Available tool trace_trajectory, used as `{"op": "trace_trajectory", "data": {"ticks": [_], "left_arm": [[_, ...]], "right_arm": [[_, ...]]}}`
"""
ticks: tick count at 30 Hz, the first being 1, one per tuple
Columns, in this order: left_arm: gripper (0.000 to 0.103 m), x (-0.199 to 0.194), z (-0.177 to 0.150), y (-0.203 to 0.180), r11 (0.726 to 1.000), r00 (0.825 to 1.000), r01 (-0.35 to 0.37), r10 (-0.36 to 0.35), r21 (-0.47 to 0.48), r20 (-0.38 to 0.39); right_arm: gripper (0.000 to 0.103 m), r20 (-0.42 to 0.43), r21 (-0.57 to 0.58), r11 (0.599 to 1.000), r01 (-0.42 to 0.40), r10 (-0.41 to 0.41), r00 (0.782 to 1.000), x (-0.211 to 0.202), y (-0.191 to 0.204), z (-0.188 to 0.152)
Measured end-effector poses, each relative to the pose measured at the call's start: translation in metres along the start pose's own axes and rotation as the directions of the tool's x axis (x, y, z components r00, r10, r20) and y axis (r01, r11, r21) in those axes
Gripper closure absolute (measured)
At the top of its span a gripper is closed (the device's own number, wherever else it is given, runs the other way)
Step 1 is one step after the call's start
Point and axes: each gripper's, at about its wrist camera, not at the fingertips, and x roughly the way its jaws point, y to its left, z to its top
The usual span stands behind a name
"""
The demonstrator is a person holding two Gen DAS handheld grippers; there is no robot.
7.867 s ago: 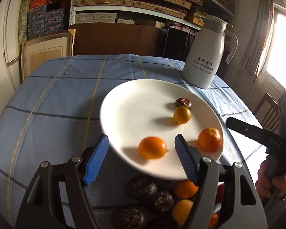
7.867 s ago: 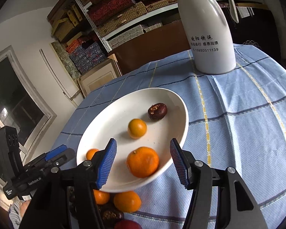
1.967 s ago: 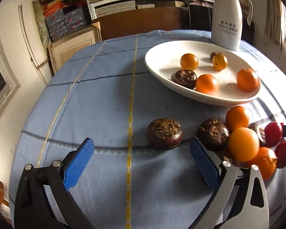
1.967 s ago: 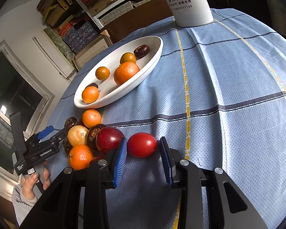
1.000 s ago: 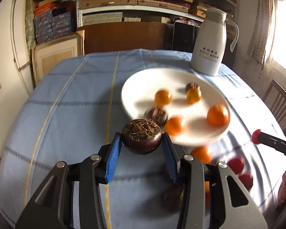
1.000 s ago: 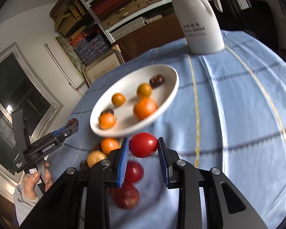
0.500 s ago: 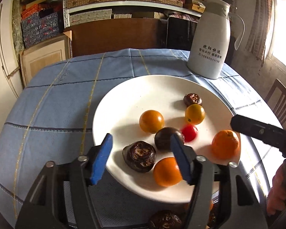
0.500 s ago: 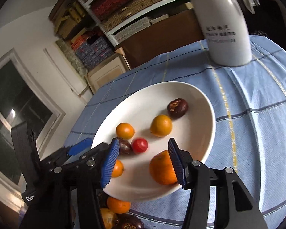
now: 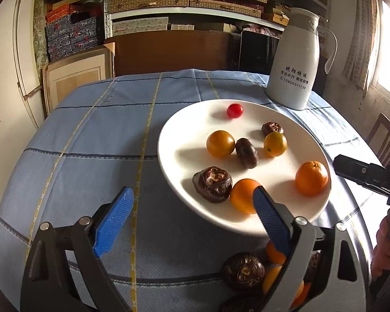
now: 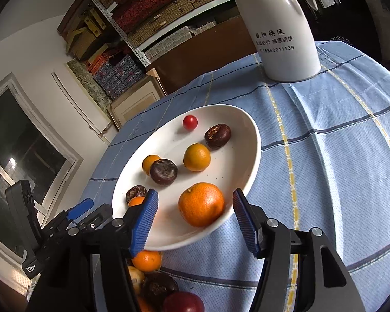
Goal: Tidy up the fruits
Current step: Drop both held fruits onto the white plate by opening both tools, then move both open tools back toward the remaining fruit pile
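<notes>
A white plate (image 9: 184, 119) (image 10: 244, 161) on the blue tablecloth holds several oranges, three dark brown fruits and a small red fruit (image 9: 234, 110) (image 10: 190, 122) at its far side. My left gripper (image 9: 192, 208) is open and empty, above the plate's near left rim, close to a dark fruit (image 9: 212, 184) and an orange (image 9: 243, 199). My right gripper (image 10: 195, 218) is open and empty, its jaws either side of a big orange (image 10: 201, 204) at the plate's near edge. A pile of loose oranges, dark fruits and red fruits (image 10: 153, 283) (image 9: 247, 270) lies on the cloth below both grippers.
A white thermos jug (image 9: 295, 59) (image 10: 278, 28) stands on the table behind the plate. A wooden chair (image 9: 384, 135) is at the right. Shelves of boxes and a framed panel (image 9: 75, 83) lie beyond the table's far edge.
Both grippers had held fruit, a dark one left and a red one right; both fruits now lie on the plate. The red fruit has rolled to the far side. Both grippers have drawn back.
</notes>
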Motion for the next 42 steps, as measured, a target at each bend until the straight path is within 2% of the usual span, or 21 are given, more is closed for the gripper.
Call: {"op": "trace_trajectory", "data": {"ticks": [14,18,21,26,31,34,37,42], "left_arm": [[0.009,-0.017,-0.039,-0.007,0.998,0.999,-0.018,0.020,0.064,-0.031],[0.009,-0.023,-0.050,-0.009,0.996,0.998,-0.035,0.038,0.084,-0.039],[0.009,-0.026,-0.056,-0.005,0.998,0.999,-0.021,0.024,0.066,-0.048],[0.007,-0.031,-0.061,0.005,0.999,0.998,-0.046,0.047,0.028,-0.051],[0.007,-0.035,-0.063,0.023,0.998,0.998,-0.033,0.029,-0.060,-0.055],[0.007,-0.037,-0.065,0.028,0.996,0.999,-0.012,0.008,-0.088,-0.053],[0.007,-0.037,-0.066,0.028,0.996,0.998,-0.005,0.000,-0.091,-0.055],[0.007,-0.032,-0.066,0.019,0.999,0.997,-0.011,0.008,-0.048,-0.073]], "right_arm": [[0.037,0.011,0.036,0.999,-0.007,0.007,1.000,-0.037,-0.011,-0.037],[0.037,-0.012,0.018,1.000,-0.024,0.024,1.000,-0.041,-0.007,-0.050],[0.037,-0.041,0.002,0.999,-0.037,0.037,0.998,-0.040,-0.004,-0.057],[0.037,-0.100,-0.032,0.998,-0.057,0.054,0.994,-0.036,0.004,-0.070],[0.052,-0.161,-0.059,0.996,-0.063,0.052,0.986,-0.026,0.010,-0.077],[0.053,-0.181,-0.086,0.995,-0.050,0.034,0.983,-0.022,0.015,-0.082],[0.058,-0.202,-0.120,0.993,-0.022,-0.003,0.979,-0.017,0.021,-0.086],[0.065,-0.199,-0.116,0.993,-0.033,0.009,0.980,-0.018,0.020,-0.085]]}}
